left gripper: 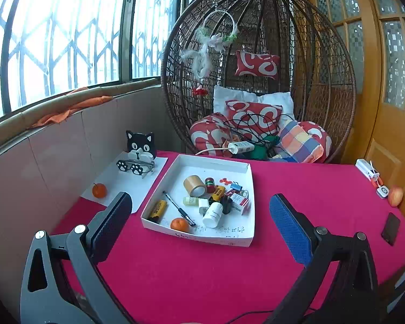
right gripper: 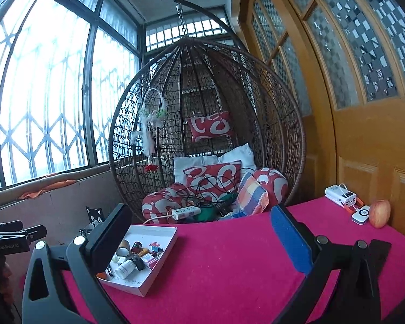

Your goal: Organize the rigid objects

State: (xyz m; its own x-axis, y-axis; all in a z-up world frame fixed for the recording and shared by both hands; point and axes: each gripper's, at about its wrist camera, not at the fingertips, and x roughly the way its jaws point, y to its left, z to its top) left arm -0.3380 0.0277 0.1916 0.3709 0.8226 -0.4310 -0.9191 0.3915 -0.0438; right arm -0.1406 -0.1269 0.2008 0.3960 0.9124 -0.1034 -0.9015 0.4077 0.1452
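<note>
Your left gripper [left gripper: 199, 210] and right gripper [right gripper: 199, 226] both hover with jaws wide and empty. The white tray [left gripper: 245, 236] on the red bench [left gripper: 202, 275] holds tape roll [left gripper: 194, 185], pen [left gripper: 178, 208], white bottle [left gripper: 213, 214] and tangerine [left gripper: 179, 224].

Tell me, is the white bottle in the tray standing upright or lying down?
Lying down. In the left wrist view the white bottle rests on its side in the white tray, beside the black pen.
</note>
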